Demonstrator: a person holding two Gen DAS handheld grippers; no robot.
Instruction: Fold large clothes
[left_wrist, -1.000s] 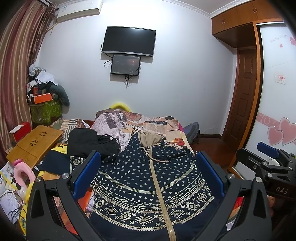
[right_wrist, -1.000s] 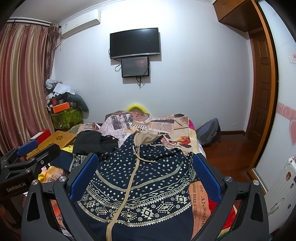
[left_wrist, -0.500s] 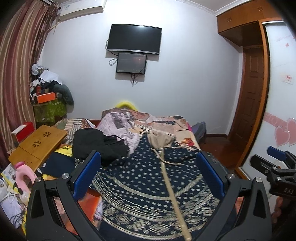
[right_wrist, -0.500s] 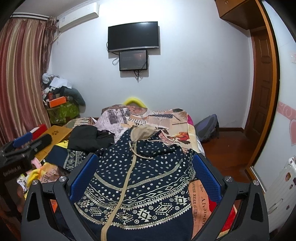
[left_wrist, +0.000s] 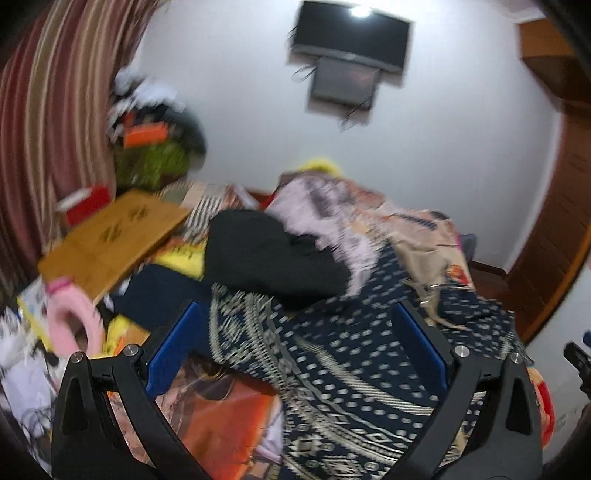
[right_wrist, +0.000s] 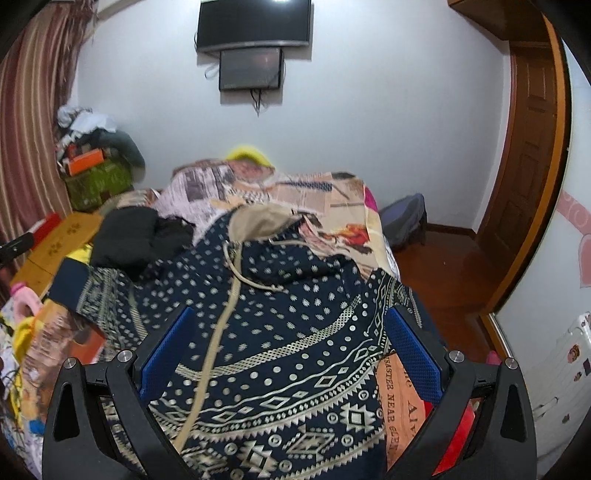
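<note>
Your left tongs (left_wrist: 295, 343) have swung left within the last second, so the blurred view now takes in the garment's left sleeve and the black clothes beyond; your right tongs (right_wrist: 290, 343) have barely moved. Both stand wide and hold nothing. The navy patterned hoodie (right_wrist: 280, 332) lies spread, zip up, on the bed (right_wrist: 351, 206) directly ahead of both tongs, still unfolded. No containers show clearly.

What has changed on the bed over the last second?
The left gripper has swung left, blurring its view and bringing the black garment and wooden board toward centre. Nothing was grasped; both grippers stay open. The navy patterned hoodie still lies spread out under the right gripper.
</note>
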